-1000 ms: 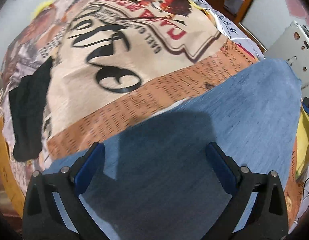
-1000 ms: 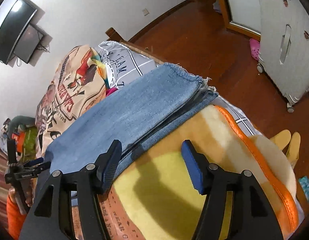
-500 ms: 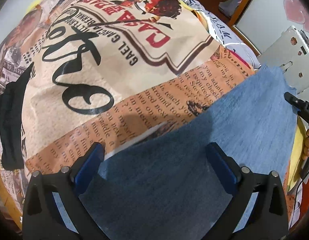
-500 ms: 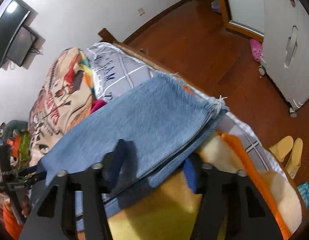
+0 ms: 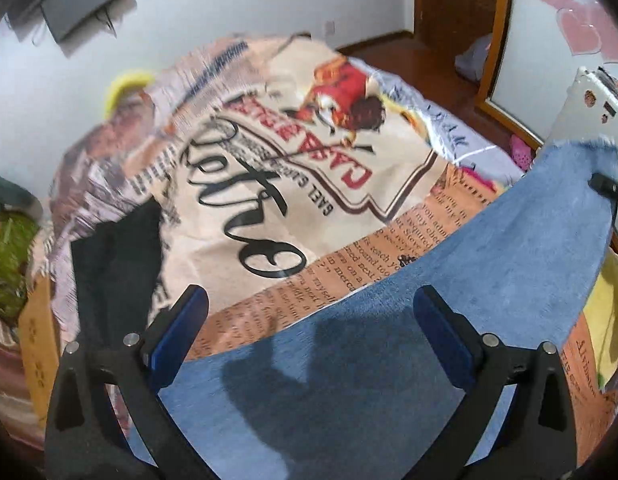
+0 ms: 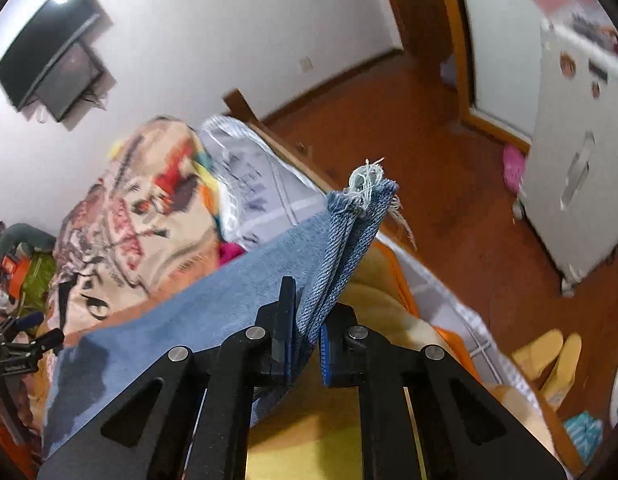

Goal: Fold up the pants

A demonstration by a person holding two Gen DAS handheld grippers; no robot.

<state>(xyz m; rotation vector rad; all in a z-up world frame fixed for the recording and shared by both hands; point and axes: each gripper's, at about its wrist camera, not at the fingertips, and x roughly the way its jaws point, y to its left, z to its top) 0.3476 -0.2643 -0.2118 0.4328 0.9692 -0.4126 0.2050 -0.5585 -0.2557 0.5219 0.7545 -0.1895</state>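
Bed under a printed blanket, "CASA" legible upside down at 12 o'clock, smaller lines blurred. Blue pants spread across it toward 3 o'clock, near end cut off. Right gripper just closed, fingers pinching the frayed hems. Left gripper spread wide over the denim.
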